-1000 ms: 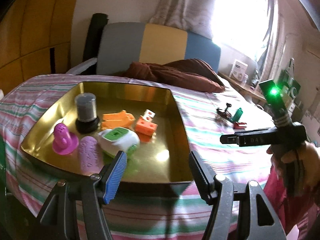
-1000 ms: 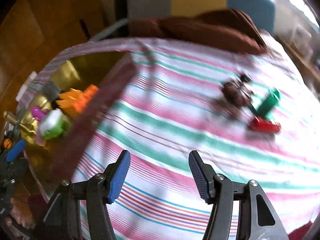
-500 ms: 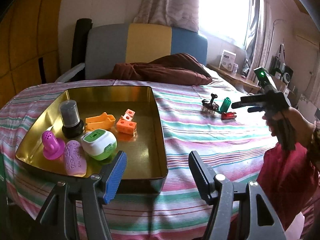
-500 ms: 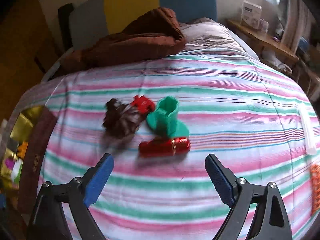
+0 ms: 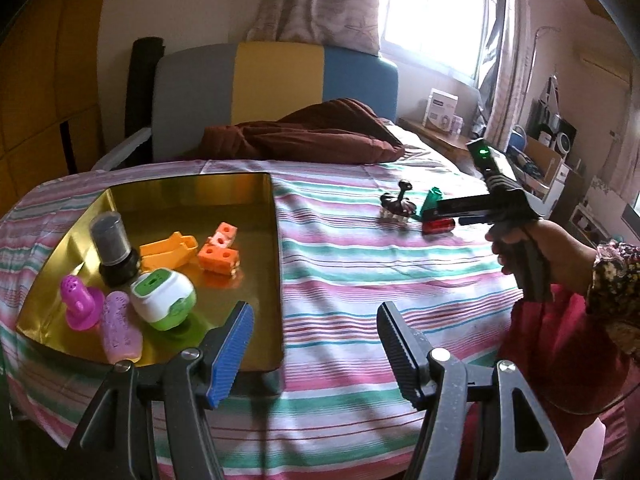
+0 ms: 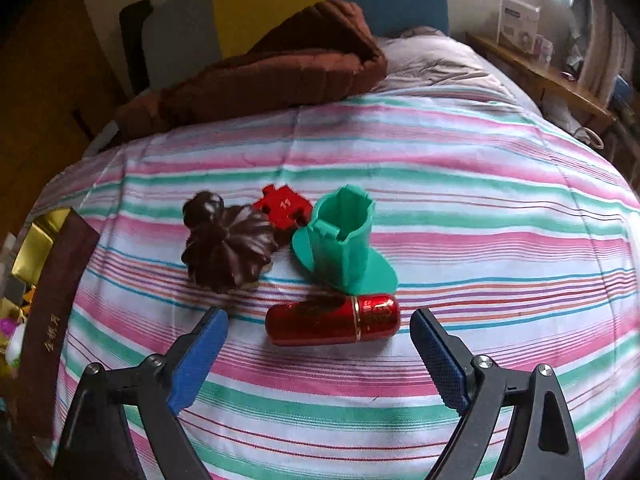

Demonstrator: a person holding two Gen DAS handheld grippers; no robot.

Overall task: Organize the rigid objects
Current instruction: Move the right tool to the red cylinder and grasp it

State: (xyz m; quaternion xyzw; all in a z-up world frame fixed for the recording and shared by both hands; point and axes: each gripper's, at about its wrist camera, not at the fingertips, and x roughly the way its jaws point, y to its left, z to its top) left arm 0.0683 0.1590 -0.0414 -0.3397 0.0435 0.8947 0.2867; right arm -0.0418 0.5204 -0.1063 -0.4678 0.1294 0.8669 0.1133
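Observation:
A gold tin tray on the striped bed holds several small toys, among them a green-and-white one and an orange block. My left gripper is open and empty at the tray's near right corner. On the cloth lie a red capsule, a green boot-shaped piece, a dark brown flower-shaped piece and a red puzzle piece. My right gripper is open, just in front of the red capsule; it also shows in the left wrist view.
A brown cushion lies at the head of the bed against a grey, yellow and blue headboard. A wooden side shelf with a box stands at the right. The tray's dark outer wall shows at the left of the right wrist view.
My right gripper has swung from the tray side across the bed to the loose pieces and opened wider, now close in front of the red capsule. My left gripper has pulled back a little from the tray.

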